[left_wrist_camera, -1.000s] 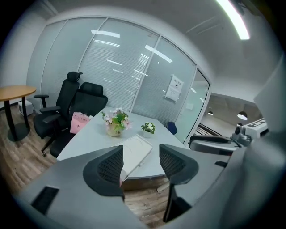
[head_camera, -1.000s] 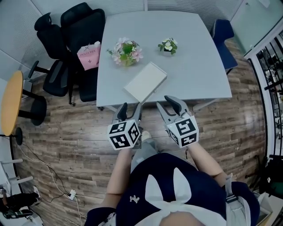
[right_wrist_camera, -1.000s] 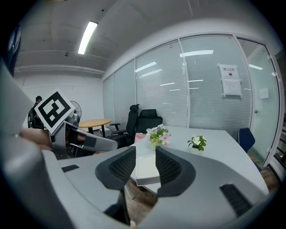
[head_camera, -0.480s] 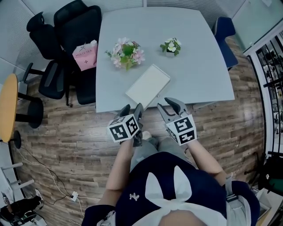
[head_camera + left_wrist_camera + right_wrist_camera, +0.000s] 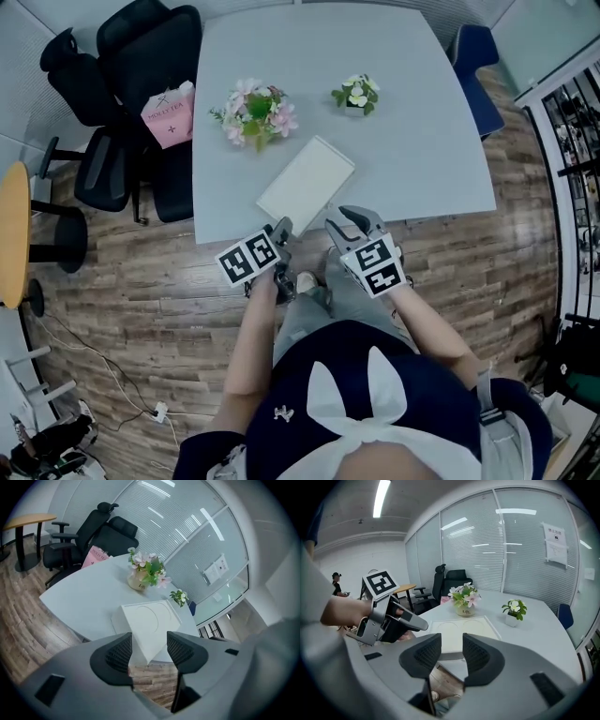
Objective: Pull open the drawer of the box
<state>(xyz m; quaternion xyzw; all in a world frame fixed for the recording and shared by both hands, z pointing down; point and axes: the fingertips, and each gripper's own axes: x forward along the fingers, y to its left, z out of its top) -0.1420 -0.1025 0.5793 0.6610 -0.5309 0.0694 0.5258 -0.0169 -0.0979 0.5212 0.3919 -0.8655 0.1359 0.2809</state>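
Drawer: cannot be told apart from the rest of the box in any view; its front, if it faces this way, is too small to read.
Box (image 5: 306,177): flat, white and rectangular, lying at a slant on the worktop (image 5: 412,141) with one corner close to the near edge; faint curved lines are pressed into its top.
Box contents: hidden.
Left gripper (image 5: 277,234): off the near edge of the worktop, over the floor (image 5: 141,300); only one jaw tip shows in the head view.
Left jaws: apart with nothing between the ribbed dark pads; the box corner shows through the gap, well beyond them.
Right gripper (image 5: 345,223): just beside the left one, also short of the worktop edge.
Right jaws: spread wide and empty; the box's near edge lies beyond the gap.
Round pot (image 5: 255,112): holds pink and white flowers with green leaves; it stands behind the box.
Small white pot (image 5: 355,94): squarish, holds a small plant with white blooms; it stands to the right of the round pot.
Pink bag (image 5: 169,114): sits on a black office chair (image 5: 141,56) at the worktop's left side; what it holds cannot be seen.
Worktop surface: smooth pale grey with rounded corners.
Floor: wood-look planks.
Cut off: a round wooden table (image 5: 11,234) at the left frame edge.
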